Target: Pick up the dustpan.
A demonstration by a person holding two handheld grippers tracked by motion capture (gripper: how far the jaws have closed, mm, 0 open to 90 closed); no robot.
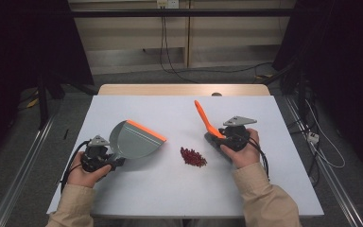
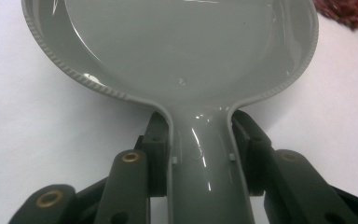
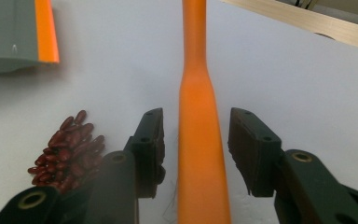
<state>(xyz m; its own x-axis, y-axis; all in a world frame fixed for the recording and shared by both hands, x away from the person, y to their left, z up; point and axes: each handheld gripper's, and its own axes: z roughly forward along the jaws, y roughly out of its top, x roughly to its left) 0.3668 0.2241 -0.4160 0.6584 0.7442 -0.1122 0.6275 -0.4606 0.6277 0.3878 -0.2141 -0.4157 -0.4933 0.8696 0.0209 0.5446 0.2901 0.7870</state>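
Inspecting from my remote station, I record the white rectangular table [image 1: 179, 189] as the bearing surface. On its left half lies the grey plastic dustpan with an orange front lip [image 1: 134, 139], lip pointing toward the centre. My left claw [image 2: 200, 140] is clamped on the dustpan's handle, jaws pressed against both sides. The orange plastic brush handle [image 3: 198, 140] stands tilted at right of centre, passing between the jaws of my right claw [image 3: 196, 140]; those jaws stand slightly apart from it, a gap visible on each side. The small heap of dark red beans [image 1: 193, 157] sits on the table between dustpan and brush.
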